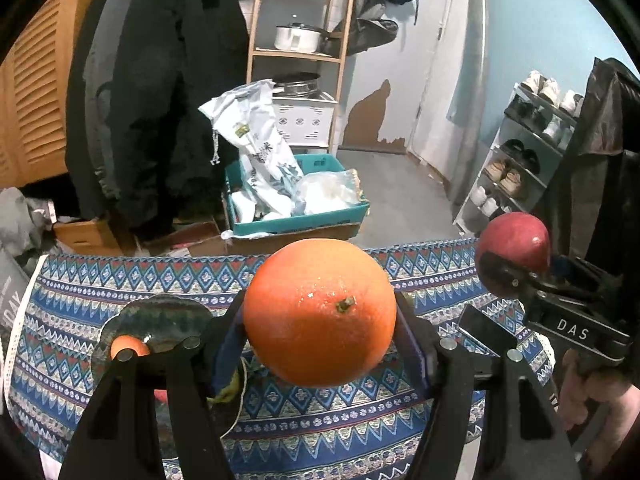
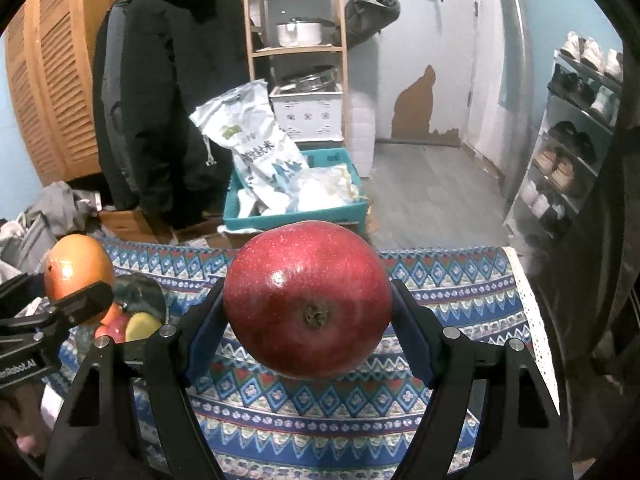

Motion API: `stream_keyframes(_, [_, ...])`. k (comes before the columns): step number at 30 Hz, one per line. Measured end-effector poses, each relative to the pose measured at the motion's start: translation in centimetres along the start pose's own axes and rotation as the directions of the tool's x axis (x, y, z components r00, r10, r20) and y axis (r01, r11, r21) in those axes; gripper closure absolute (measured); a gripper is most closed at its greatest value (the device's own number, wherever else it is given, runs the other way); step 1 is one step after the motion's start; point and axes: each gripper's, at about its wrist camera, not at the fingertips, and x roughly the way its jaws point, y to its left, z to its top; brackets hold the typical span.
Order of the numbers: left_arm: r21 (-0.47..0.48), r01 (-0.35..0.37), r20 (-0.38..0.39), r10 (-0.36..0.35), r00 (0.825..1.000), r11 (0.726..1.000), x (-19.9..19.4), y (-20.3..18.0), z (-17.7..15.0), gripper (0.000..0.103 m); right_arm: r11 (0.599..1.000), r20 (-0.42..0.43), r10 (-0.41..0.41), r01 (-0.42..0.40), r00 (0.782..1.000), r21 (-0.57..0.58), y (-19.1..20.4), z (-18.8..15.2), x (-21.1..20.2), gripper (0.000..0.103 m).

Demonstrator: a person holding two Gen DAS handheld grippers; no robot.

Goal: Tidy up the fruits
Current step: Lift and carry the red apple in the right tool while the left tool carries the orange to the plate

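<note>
My left gripper (image 1: 320, 320) is shut on a large orange (image 1: 320, 312) and holds it above the patterned tablecloth (image 1: 340, 420). My right gripper (image 2: 308, 316) is shut on a red apple (image 2: 307, 300), also held above the cloth. Each held fruit shows in the other view: the apple (image 1: 514, 252) at the right, the orange (image 2: 78, 272) at the left. A dark glazed plate (image 1: 160, 320) sits on the cloth at the left and holds a small orange fruit (image 1: 129, 346). In the right wrist view the plate (image 2: 148, 292) also holds a yellow fruit (image 2: 142, 326) and a red one (image 2: 110, 330).
Beyond the table's far edge stand a teal crate (image 1: 296, 216) with bags, cardboard boxes, a wooden shelf (image 1: 300, 20) with a pot and a hanging black coat (image 1: 160, 80). A shoe rack (image 1: 520, 152) stands at the right.
</note>
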Motion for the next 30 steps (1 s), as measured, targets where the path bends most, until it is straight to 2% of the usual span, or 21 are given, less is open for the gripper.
stream_keyframes(15, [-0.078,-0.064,0.013,0.065,0.998,0.995,-1.6,5.1,-0.5,0.034,0.994,0.002,0.087,-0.087,0.996,-0.066,6.2,1.6,1.1,0.026])
stream_keyframes(30, [-0.171,-0.154,-0.002,0.156,0.988,0.973,-2.4,11.3,-1.9,0.034,0.976,-0.053,0.178,-0.183,0.983,-0.119,13.1,2.1,4.2,0.026])
